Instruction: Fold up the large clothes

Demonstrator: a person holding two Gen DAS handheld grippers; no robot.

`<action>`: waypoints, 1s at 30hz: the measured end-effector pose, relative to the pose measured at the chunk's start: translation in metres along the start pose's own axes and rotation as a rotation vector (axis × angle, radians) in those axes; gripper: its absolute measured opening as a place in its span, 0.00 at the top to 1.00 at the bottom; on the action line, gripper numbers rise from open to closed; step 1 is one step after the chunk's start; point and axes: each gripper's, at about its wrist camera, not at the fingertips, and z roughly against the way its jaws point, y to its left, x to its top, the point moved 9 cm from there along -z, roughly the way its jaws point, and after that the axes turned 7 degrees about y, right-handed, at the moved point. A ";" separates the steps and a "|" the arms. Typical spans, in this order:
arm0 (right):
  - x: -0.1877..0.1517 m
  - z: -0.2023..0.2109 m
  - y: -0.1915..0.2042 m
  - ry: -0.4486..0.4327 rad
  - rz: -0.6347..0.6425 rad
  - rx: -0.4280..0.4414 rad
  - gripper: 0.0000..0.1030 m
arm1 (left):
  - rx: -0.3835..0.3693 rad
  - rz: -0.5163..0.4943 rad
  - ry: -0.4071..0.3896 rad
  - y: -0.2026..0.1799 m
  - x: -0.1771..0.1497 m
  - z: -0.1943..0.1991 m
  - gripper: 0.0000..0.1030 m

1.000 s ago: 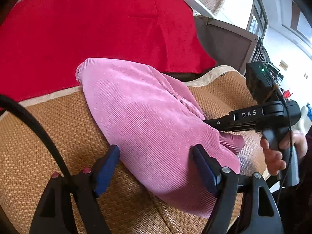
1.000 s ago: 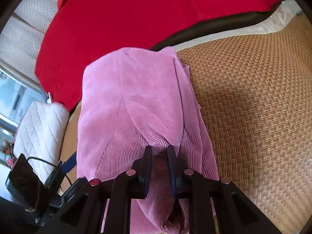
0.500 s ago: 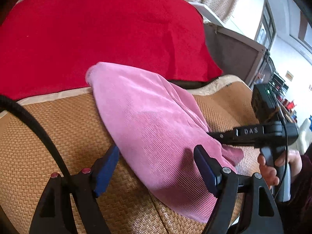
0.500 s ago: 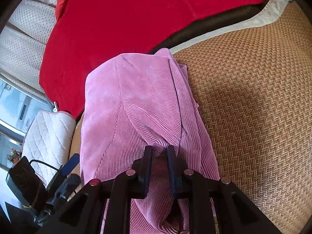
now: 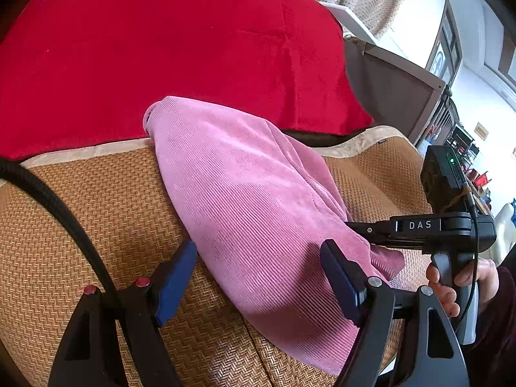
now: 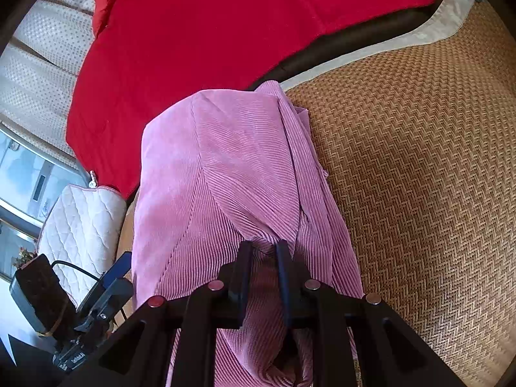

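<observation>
Your right tongs (image 6: 262,251) pinch a bunched edge of the pink corduroy garment (image 5: 258,213), which lies across the woven mat (image 5: 80,232), its far end at the mat's back edge by the red cloth (image 5: 161,48). Your left tongs (image 5: 258,277) stand open, straddling fabric without touching. The thin pinch could slip if you pull hard, undoing the fold. Only the right view shows the grip; the left view shows your hand (image 5: 464,283).

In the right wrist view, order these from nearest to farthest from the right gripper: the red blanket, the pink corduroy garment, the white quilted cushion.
1. Pink corduroy garment: pinched between the right gripper's fingers, spreading up the middle.
2. White quilted cushion: to the left, beyond the garment's edge.
3. Red blanket: across the top, behind the garment's far end.
</observation>
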 end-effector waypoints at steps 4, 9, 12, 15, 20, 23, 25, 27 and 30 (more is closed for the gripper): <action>-0.001 0.001 0.000 0.001 0.001 -0.003 0.81 | -0.002 -0.001 0.001 0.000 0.000 0.000 0.23; -0.001 0.001 0.001 0.002 0.004 -0.006 0.81 | -0.001 -0.013 0.004 -0.002 -0.001 -0.001 0.23; -0.001 0.001 0.002 0.002 0.004 -0.008 0.81 | 0.000 -0.020 0.004 -0.004 -0.001 0.000 0.23; 0.000 0.000 0.003 0.003 0.006 -0.010 0.81 | 0.002 -0.023 0.003 -0.005 -0.001 0.000 0.23; 0.000 0.000 0.003 0.004 0.008 -0.011 0.81 | 0.002 -0.024 0.004 -0.005 -0.001 0.000 0.23; 0.002 -0.002 0.003 0.007 0.012 -0.013 0.81 | 0.004 -0.028 0.003 -0.007 -0.001 0.001 0.23; 0.003 -0.004 0.004 0.008 0.015 -0.012 0.81 | 0.002 -0.031 0.007 -0.009 -0.002 0.000 0.23; 0.004 -0.004 0.003 0.011 0.015 -0.010 0.81 | 0.002 -0.037 0.009 -0.010 -0.003 0.000 0.23; 0.005 -0.004 0.004 0.019 0.021 -0.016 0.81 | 0.001 -0.043 0.015 -0.011 -0.003 -0.002 0.23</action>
